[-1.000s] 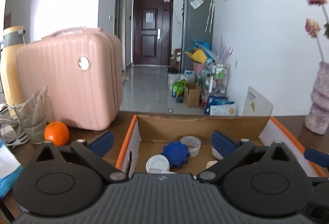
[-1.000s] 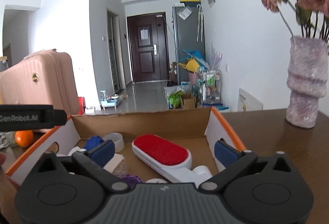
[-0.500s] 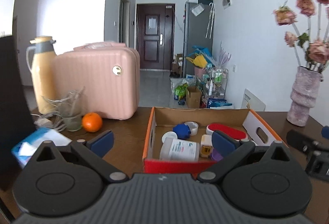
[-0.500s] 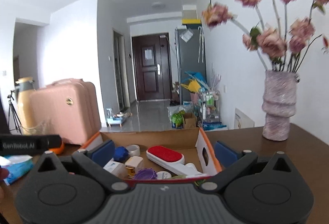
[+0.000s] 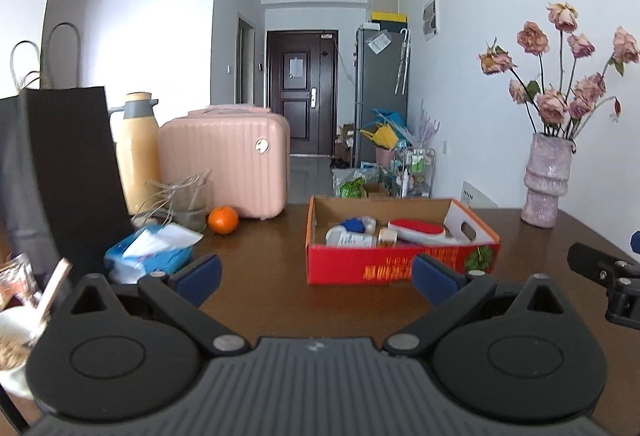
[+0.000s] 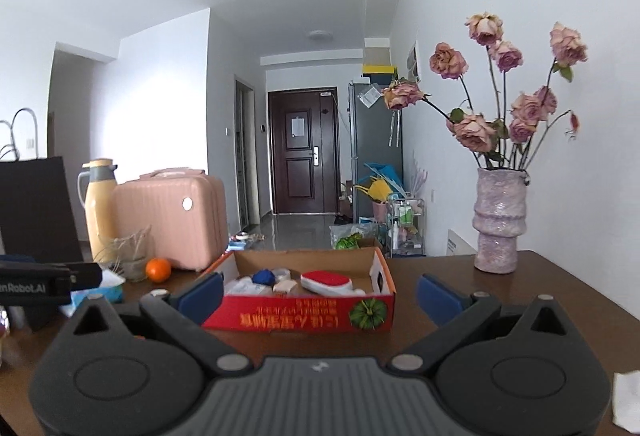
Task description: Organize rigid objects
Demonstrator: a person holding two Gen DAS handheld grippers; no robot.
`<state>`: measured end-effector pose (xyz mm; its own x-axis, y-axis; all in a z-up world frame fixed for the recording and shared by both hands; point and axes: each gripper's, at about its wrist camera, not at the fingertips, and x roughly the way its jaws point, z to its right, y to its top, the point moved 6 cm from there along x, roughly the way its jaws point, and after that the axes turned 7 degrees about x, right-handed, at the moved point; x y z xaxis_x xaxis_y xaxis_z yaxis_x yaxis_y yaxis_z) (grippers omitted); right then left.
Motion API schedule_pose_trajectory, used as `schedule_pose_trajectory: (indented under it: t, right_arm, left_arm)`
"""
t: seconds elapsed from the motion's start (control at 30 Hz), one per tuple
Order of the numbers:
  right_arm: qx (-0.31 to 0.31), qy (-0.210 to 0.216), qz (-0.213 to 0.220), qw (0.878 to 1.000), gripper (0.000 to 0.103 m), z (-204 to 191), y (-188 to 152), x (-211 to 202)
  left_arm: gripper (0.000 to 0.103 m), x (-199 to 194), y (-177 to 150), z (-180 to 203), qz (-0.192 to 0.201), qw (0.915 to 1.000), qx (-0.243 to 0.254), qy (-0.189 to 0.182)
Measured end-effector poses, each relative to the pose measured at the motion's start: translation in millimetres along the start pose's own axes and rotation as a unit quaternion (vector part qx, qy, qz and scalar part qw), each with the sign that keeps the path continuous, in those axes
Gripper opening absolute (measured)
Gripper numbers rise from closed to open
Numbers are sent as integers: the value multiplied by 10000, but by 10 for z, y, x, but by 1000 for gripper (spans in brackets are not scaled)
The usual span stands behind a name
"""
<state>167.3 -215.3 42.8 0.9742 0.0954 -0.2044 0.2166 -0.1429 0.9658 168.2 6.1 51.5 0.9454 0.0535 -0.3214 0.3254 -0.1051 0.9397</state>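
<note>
Cardboard box [image 5: 400, 264] rectangular, red-printed; both claws spread, empty.

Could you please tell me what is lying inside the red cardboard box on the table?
Inside the red cardboard box: a red-topped brush, a white bottle, a blue item. The near wall hides anything lower.

In the right wrist view, the black body of the left gripper [image 6: 44, 283] at the left edge carries white lettering that reads "mRobot.AI", its beginning cut off by the frame. The red front wall of the cardboard box [image 6: 304, 312] on the desk bears yellow Chinese characters beside a picture of a green pumpkin; they appear upside down and cannot be read. In the left wrist view the same box [image 5: 400, 264] shows blurred yellow print, also unreadable. A white bottle [image 5: 352, 238] lying inside it has a label too small to read.
</note>
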Motion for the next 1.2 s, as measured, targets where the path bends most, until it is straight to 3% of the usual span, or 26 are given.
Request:
schedule_pose_trajectory:
  t: [0.17,0.4,1.2]
  right_arm:
    - [16,-8,-70,10000,103,-33,-141,-340]
    - [-51,-47,-179,9998,103,-87,-251,-554]
    - [-95,-76,-164,9998,103,-108,-247,-626]
  left_arm:
    - [103,-264,-227,3,-192,9998,89,12]
    - [103,-488,-313,9,-145,9998,148,-32]
    - [103,-544,-313,8,-171,9998,138,-38]
